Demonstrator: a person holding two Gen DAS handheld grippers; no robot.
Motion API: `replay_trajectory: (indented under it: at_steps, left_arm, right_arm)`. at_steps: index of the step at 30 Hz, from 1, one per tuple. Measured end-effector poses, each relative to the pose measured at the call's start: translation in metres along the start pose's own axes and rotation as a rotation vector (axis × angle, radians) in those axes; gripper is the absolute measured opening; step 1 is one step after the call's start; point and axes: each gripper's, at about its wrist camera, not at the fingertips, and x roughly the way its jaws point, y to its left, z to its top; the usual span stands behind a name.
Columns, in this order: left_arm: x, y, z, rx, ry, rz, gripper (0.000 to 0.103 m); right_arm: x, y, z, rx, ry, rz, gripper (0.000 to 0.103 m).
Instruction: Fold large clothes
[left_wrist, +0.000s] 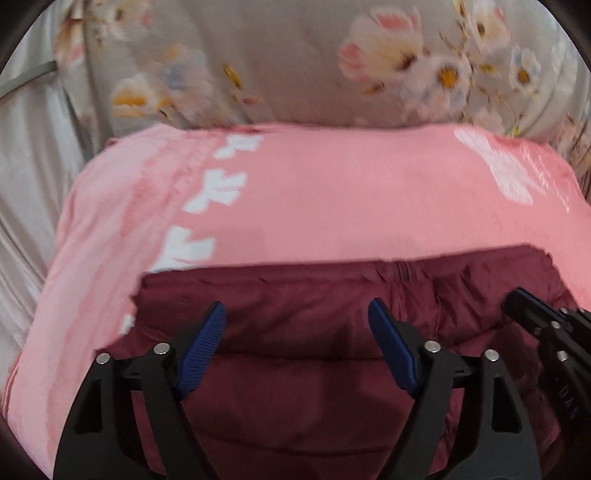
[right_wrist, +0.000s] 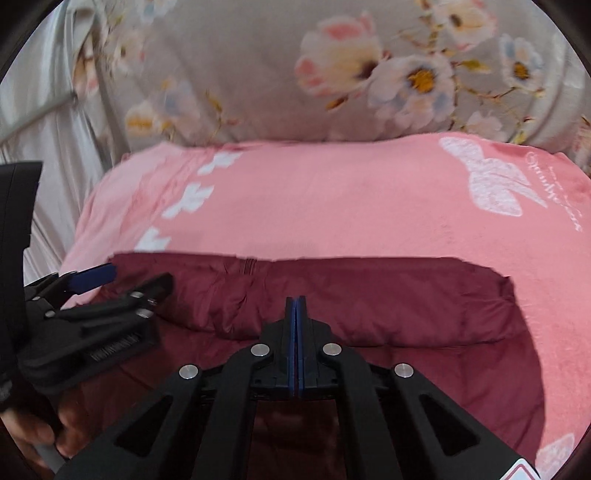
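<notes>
A dark maroon padded garment (left_wrist: 314, 332) lies folded on a pink blanket (left_wrist: 332, 192) with white butterfly prints. My left gripper (left_wrist: 297, 314) is open above the garment's near part, its blue pads apart and empty. My right gripper (right_wrist: 296, 306) is shut with its blue pads pressed together over the garment (right_wrist: 351, 306); no fabric shows between the tips. The right gripper also shows at the right edge of the left wrist view (left_wrist: 535, 314). The left gripper shows at the left of the right wrist view (right_wrist: 122, 280), held by a hand.
A grey floral bedsheet (left_wrist: 295, 62) covers the bed beyond the pink blanket (right_wrist: 332, 199). Pale grey fabric (left_wrist: 29, 166) hangs at the left. The blanket's far edge runs across the middle of both views.
</notes>
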Motion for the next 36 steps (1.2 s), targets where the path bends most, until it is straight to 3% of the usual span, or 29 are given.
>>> replay_trajectory:
  at_steps: [4,8,12,36]
  left_arm:
    - [0.033,-0.002,-0.003,-0.007,0.041,0.03,0.076]
    - [0.05,0.009,-0.003,-0.06,0.052,0.01,0.078]
    - [0.059,0.008,-0.006,-0.067,0.036,0.028,0.083]
    - [0.067,0.007,-0.011,-0.084,0.022,0.035,0.087]
  right_arm:
    - [0.031,-0.009,0.002,-0.009,0.045,-0.052,0.0]
    - [0.047,-0.035,0.0,0.073,0.066,-0.03,0.0]
    - [0.058,-0.036,-0.004,0.093,0.071,-0.021,0.0]
    - [0.068,-0.041,-0.007,0.126,0.07,0.007,0.0]
